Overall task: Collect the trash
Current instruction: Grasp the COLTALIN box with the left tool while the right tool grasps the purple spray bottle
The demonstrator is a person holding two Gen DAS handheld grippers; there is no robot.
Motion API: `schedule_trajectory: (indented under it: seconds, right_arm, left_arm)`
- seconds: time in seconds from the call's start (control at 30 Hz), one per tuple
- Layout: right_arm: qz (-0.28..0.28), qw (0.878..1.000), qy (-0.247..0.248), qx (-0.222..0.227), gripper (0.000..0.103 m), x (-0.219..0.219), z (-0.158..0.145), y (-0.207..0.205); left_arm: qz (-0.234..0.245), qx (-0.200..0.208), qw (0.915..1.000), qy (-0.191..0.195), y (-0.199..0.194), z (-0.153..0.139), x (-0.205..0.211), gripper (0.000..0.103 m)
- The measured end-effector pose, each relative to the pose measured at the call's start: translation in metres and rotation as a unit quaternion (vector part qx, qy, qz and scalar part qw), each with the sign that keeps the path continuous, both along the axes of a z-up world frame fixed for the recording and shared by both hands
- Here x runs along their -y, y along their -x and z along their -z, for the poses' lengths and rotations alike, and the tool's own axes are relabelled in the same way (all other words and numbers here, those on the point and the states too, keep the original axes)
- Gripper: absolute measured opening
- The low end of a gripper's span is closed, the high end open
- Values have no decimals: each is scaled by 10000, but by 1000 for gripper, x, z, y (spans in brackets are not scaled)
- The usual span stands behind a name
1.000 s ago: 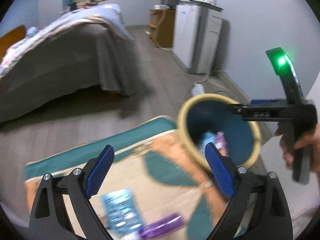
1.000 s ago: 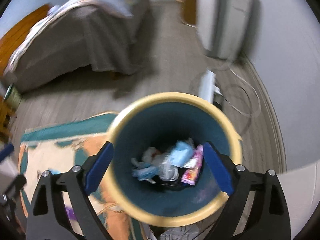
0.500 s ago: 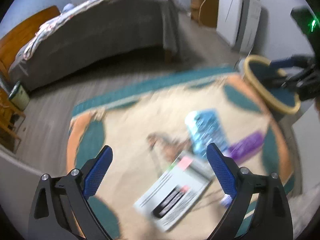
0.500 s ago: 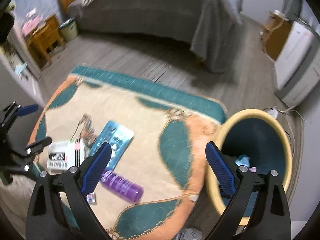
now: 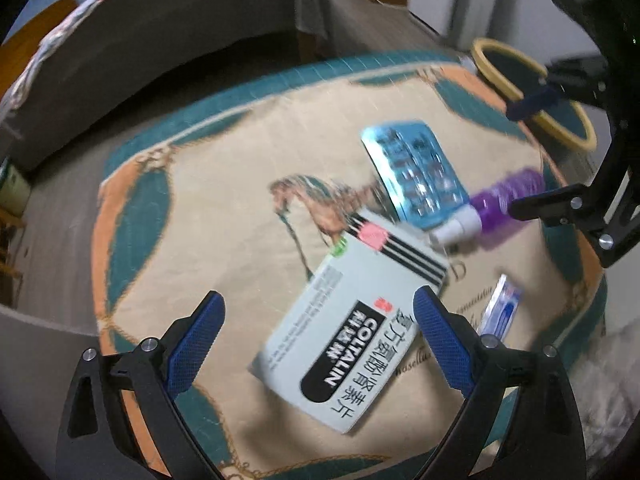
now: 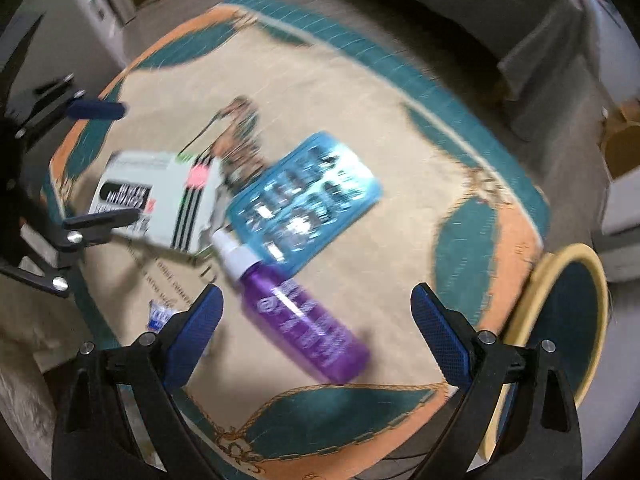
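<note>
The left hand-held gripper hangs over a beige rug with teal and orange border shapes, its blue-padded fingers spread wide and holding nothing. Between them lies a flat white cardboard medicine box with black stripes and a black label, resting on the rug at a slant. Just beyond the box's striped end lies a light blue plastic blister pack, and beside that a purple plastic spray bottle with a white cap lies on its side, its cap near the box's corner. A small blue and white sachet lies apart from them, toward the rug's edge.

The right hand-held gripper is also spread and empty, hovering above the purple bottle, which lies between its fingers. The blister pack touches or slightly overlaps the bottle's cap end; motion blur hides which. The round waste bin with a cream rim and dark teal inside stands at the rug's edge, just right of the right finger. A grey-covered bed stands past the rug.
</note>
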State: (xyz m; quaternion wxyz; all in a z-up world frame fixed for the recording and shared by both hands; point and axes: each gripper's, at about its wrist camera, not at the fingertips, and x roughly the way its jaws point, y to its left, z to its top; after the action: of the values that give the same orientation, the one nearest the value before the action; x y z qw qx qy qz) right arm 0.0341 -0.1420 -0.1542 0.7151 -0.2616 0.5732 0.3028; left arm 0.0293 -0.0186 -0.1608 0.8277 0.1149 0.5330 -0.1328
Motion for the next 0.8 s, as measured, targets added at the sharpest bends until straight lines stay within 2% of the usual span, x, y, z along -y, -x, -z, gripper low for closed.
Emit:
schedule_trajectory:
  seconds: [0.13,0.23,0.3,0.4,0.57,0.6,0.73,0.8]
  right_arm:
    - [-290,9992,218,-183,89,-9,16,7]
    - [-529,9971,539,-105,79,-17,31,14]
    - [-643,9959,631,-84,61,-20,38,16]
    - [-719,9957,568,-120,49,-21,39,17]
    - [-725,9961,441,-227,42,-19,39,19]
    - [-732,9962,404,-261,41,-19,38,19]
    - [-760,9961,277,-346,37,-18,35,26]
    - [-725,9966,133,-371,36,-16,29,26]
  left_arm:
    - [320,-188,9993,-14,-2,13,12,94]
    - [414,-229,9988,-112,-5,20,17,95]
    - [394,-277,9988,22,-8,21,18,94]
    - [469,-406,9980,157,-10,23,20,94]
    - [794,-438,9957,-204,-5,33,30,92]
    - [801,-463,9955,-213,-4,34,32,86]
    - [792,-477,9957,-38,-4,29,32,81]
    - [751,-348,9966,38,-5,22,31,80]
